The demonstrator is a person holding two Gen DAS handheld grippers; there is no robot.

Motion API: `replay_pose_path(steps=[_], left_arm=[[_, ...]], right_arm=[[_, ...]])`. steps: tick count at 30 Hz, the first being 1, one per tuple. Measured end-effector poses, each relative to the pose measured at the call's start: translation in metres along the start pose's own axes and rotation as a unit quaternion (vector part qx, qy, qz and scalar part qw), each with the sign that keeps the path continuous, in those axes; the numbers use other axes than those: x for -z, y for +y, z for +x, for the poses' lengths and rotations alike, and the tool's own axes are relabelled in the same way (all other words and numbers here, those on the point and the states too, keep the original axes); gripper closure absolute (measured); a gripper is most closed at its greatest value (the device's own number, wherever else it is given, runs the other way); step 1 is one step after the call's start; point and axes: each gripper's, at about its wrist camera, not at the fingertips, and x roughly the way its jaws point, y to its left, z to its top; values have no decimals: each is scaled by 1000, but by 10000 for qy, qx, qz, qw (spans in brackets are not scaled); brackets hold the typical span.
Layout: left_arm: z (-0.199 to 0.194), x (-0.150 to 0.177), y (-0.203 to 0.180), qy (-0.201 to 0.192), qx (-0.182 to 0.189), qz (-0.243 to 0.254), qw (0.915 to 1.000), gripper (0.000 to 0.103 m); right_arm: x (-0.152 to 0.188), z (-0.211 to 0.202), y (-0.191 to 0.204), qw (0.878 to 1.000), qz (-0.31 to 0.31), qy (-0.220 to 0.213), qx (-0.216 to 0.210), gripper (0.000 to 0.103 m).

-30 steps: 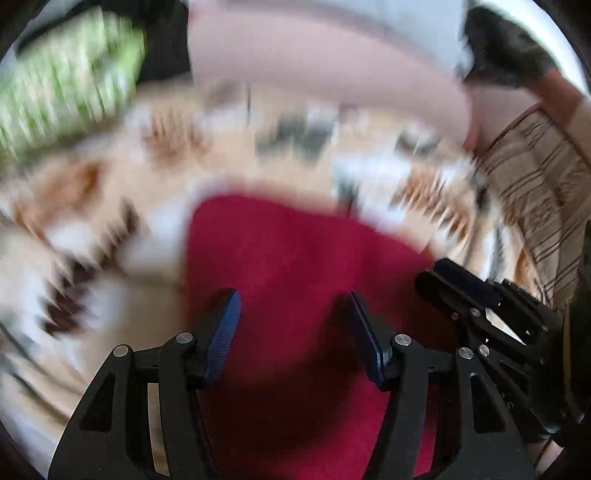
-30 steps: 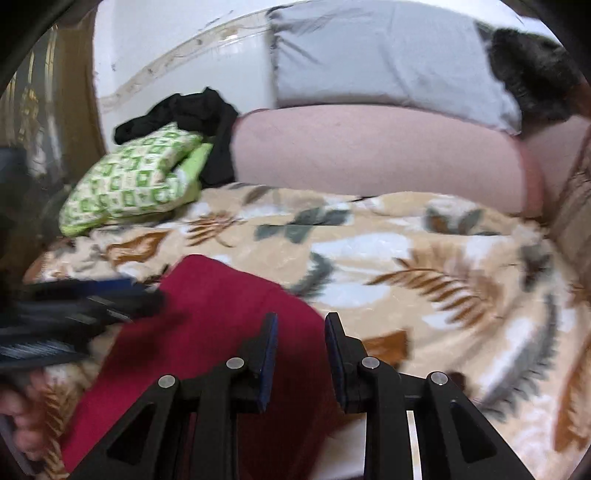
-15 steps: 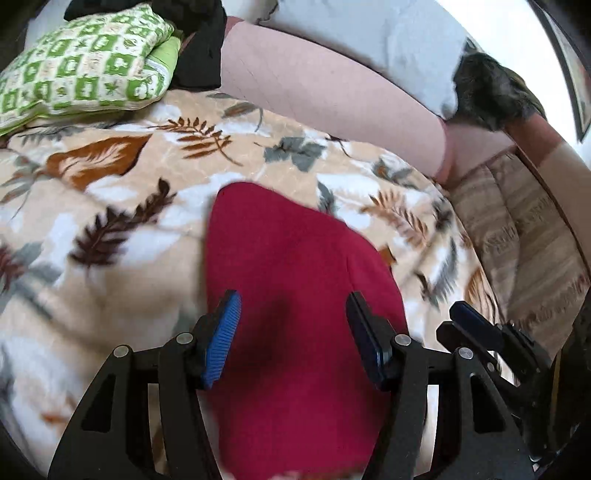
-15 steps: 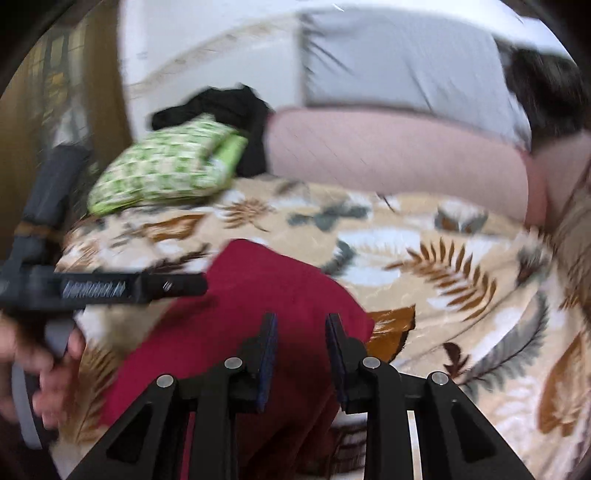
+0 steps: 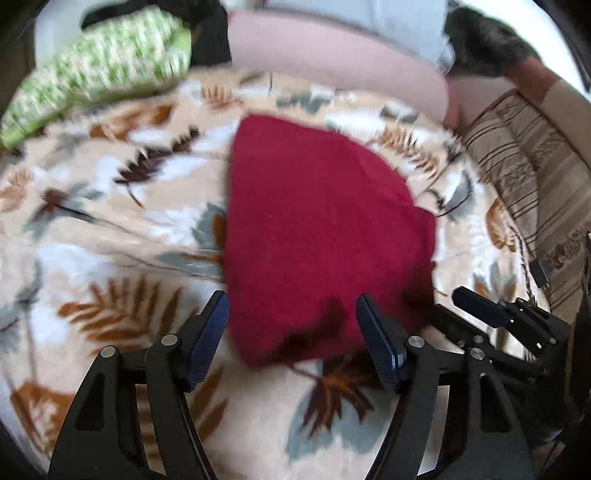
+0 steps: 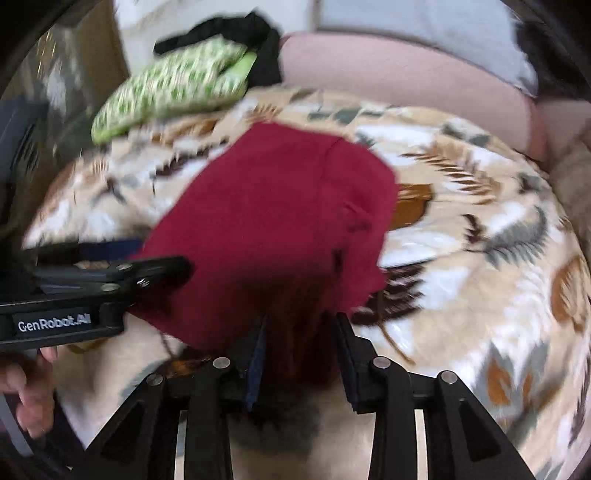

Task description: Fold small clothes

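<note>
A dark red garment (image 5: 314, 221) lies folded on a leaf-patterned blanket (image 5: 110, 240). In the left wrist view my left gripper (image 5: 291, 299) hovers over the garment's near edge, its jaws opening wide and its pads clear of the cloth. In the right wrist view the garment (image 6: 277, 214) lies ahead. Its near edge droops between the fingers of my right gripper (image 6: 301, 317), whose jaws are opening and do not press on it. Each gripper shows in the other's view: the right gripper (image 5: 480, 302) at the right edge, the left gripper (image 6: 166, 266) at the left.
A green patterned pillow (image 6: 173, 85) and a black garment (image 6: 229, 29) lie at the far left of the blanket (image 6: 461, 240). A long pink cushion (image 5: 332, 62) runs along the back. Striped brown fabric (image 5: 528, 166) borders the right side. A person's hand (image 6: 29, 391) holds the left gripper.
Both grippers have drawn back toward the garment's near edge and their jaws stand wider. More of the garment now lies ahead of the fingers.
</note>
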Motion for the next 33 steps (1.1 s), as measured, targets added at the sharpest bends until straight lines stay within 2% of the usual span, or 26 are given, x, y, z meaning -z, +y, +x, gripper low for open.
replay_pose_path(steps=[3, 4, 5, 7, 8, 10, 13, 17, 19, 25, 33], left_arm=[[-37, 25, -15, -527, -118, 309, 9981, 27], [-46, 33, -21, -636, -171, 480, 9967, 19], [-48, 37, -24, -667, -259, 591, 9957, 15], [-54, 42, -30, -700, -485, 656, 9942, 15], [-60, 42, -32, -779, -481, 687, 9934, 15], [-76, 40, -40, -1012, -543, 812, 9901, 15], [-100, 37, -46, -1258, -898, 731, 9853, 15], [-105, 34, -52, -1240, -1147, 620, 9837, 13], [-99, 38, -52, -1177, -1059, 598, 9856, 12], [-48, 58, -31, -363, -638, 194, 9971, 12], [-34, 58, -31, -293, -742, 336, 9962, 12]], right_arm=[[27, -33, 3, 9990, 160, -378, 195, 68], [39, -42, 5, 9982, 265, -419, 347, 67], [46, -51, 8, 9974, 367, -480, 396, 67], [53, -67, 15, 9955, 304, -810, 387, 67], [55, -77, 20, 9929, 250, -1019, 568, 66], [55, -85, 24, 9886, 266, -1244, 802, 63], [53, -92, 16, 9834, 572, -1401, 1002, 63], [53, -98, 1, 9788, 940, -1511, 1018, 62], [53, -94, -5, 9789, 1070, -1424, 1005, 62], [57, -89, -8, 9796, 1185, -1323, 942, 62], [53, -68, 2, 9839, 973, -1081, 1040, 62]])
